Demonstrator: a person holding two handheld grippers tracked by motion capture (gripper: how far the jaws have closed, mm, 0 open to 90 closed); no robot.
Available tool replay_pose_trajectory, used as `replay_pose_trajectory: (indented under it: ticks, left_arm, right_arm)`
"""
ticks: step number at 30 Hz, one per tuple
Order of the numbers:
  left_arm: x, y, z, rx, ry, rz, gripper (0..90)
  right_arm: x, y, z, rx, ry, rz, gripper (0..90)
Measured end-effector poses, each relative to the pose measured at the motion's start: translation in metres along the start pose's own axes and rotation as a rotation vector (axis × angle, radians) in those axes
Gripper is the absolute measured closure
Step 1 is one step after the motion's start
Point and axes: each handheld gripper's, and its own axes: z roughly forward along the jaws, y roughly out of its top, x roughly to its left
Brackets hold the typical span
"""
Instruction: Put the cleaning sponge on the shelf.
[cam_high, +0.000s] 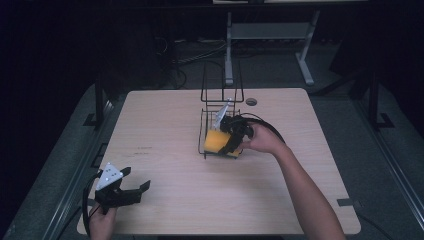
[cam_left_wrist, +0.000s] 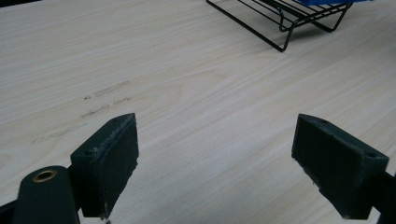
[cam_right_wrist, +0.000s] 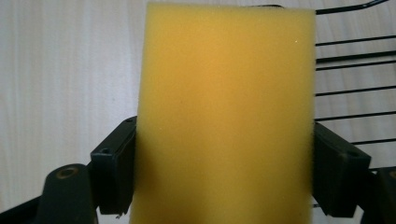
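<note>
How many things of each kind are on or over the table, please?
Yellow sponge: 1
Black wire rack: 1
Hand-held gripper: 2, left hand-held gripper and right hand-held gripper
Total: 4

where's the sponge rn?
High view: the sponge is right of table centre, held between the right gripper's jaws at the wire rack. The right gripper view shows rack wires behind it.

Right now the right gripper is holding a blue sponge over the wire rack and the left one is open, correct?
Not quite: the sponge is yellow, not blue, as the right gripper view shows. The right gripper does hold it over the wire rack, and the left gripper is open.
</note>
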Motion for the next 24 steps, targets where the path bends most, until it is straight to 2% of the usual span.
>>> replay_pose_trajectory:
  ticks: [4, 6, 7, 8, 13, 19, 24]
  left_arm:
    - [0.001, 0.000, -0.001, -0.002, 0.001, -0.003, 14.1]
    - [0.001, 0.000, -0.001, -0.003, 0.002, -0.002, 14.0]
    - [0.001, 0.000, -0.001, -0.004, 0.003, -0.001, 14.0]
    - [0.001, 0.000, -0.001, -0.003, 0.002, -0.003, 14.0]
    - [-0.001, 0.000, 0.000, 0.003, -0.002, 0.006, 14.0]
    - [-0.002, 0.000, 0.001, 0.004, -0.002, 0.007, 14.0]
    - [-0.001, 0.000, 0.000, 0.001, 0.000, -0.002, 14.1]
  right_arm:
    - [-0.007, 0.006, -0.001, -0.017, -0.012, -0.012, 21.8]
    - [-0.012, 0.006, 0.002, -0.002, -0.011, -0.002, 21.8]
    - [-0.014, 0.006, 0.004, 0.033, -0.017, -0.006, 21.8]
    - [-0.016, 0.006, 0.005, 0.046, -0.027, -0.007, 21.8]
    - [-0.026, 0.006, 0.005, 0.040, -0.030, 0.006, 21.8]
    - [-0.032, 0.002, 0.013, 0.033, -0.020, 0.026, 21.7]
    - [-0.033, 0.003, 0.021, 0.059, -0.026, 0.015, 21.5]
